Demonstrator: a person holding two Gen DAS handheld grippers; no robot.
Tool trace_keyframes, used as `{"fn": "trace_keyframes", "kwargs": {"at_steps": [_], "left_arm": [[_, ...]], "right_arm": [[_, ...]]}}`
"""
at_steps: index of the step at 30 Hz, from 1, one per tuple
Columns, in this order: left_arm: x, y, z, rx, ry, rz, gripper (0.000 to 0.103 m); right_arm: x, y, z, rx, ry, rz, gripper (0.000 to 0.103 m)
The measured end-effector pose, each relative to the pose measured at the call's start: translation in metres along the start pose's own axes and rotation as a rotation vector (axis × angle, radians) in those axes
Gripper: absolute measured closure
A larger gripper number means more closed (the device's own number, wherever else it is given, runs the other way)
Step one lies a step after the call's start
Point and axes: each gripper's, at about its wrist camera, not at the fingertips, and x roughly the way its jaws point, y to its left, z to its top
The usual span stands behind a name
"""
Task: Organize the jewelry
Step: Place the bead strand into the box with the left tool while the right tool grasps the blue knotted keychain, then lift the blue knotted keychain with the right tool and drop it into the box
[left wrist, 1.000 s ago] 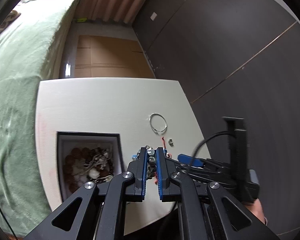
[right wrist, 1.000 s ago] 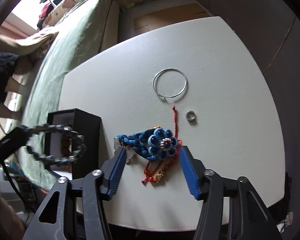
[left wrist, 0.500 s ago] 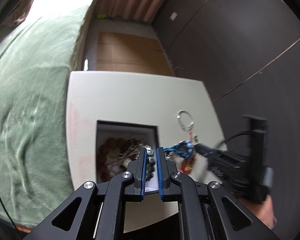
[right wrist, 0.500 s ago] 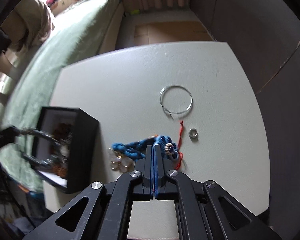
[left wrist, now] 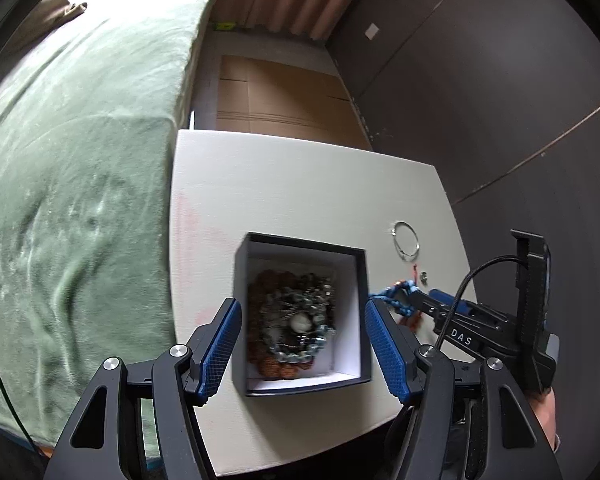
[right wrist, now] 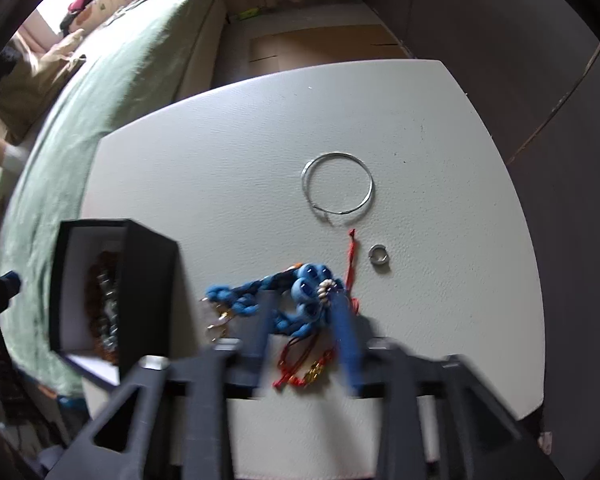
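My left gripper (left wrist: pixel 304 342) hangs over the black jewelry box (left wrist: pixel 300 242), its jaws opening and nothing between the pads. A grey beaded bracelet (left wrist: pixel 296 320) lies in the box on top of brown beads. The right gripper (right wrist: pixel 305 322) points down at the white table (right wrist: pixel 228 152); it is blurred and its jaws are opening. Between its fingers lies the blue braided bracelet with a flower (right wrist: pixel 312 284), resting on the table. In the left wrist view the right gripper (left wrist: pixel 418 300) sits just right of the box, at the blue bracelet (left wrist: pixel 394 294).
A thin silver hoop (right wrist: pixel 337 184), a small metal ring (right wrist: pixel 378 256) and a red cord bracelet (right wrist: pixel 300 368) lie on the table by the blue one. A bed with a green blanket (left wrist: pixel 68 200) borders the table's left side. The table's near edge is close below both grippers.
The left gripper moved over the box and opened; the beaded bracelet it held now lies in the box. The right gripper shut at the blue bracelet, then its fingers parted again.
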Motion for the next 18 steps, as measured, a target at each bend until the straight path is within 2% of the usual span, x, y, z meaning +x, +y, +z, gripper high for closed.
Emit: {"fn": "trace_keyframes", "kwargs": {"at_steps": [7, 8, 9, 10, 12, 15, 18], "left_arm": [[0.001, 0.02, 0.002, -0.025, 0.007, 0.007, 0.038], [0.001, 0.022, 0.002, -0.028, 0.009, 0.007, 0.038], [0.002, 0.023, 0.002, -0.03, 0.012, 0.006, 0.038], [0.002, 0.024, 0.002, -0.03, 0.013, 0.005, 0.038], [0.002, 0.025, 0.001, -0.029, 0.016, 0.0, 0.038], [0.001, 0.026, 0.0, -0.024, 0.02, -0.012, 0.038], [0.0, 0.028, -0.001, -0.024, 0.021, -0.013, 0.038]], "right_arm": [[0.019, 0.011, 0.004, -0.045, 0.025, -0.035, 0.061], [0.023, 0.01, 0.005, -0.044, 0.031, -0.04, 0.065], [0.024, 0.009, 0.005, -0.045, 0.031, -0.063, 0.078], [0.022, 0.009, 0.006, -0.043, 0.018, -0.087, 0.082], [0.012, 0.007, 0.008, -0.019, -0.005, -0.036, 0.084], [-0.014, 0.014, 0.008, -0.033, -0.074, -0.02, 0.084], [-0.038, 0.023, 0.004, -0.028, -0.126, 0.043, 0.084]]}}
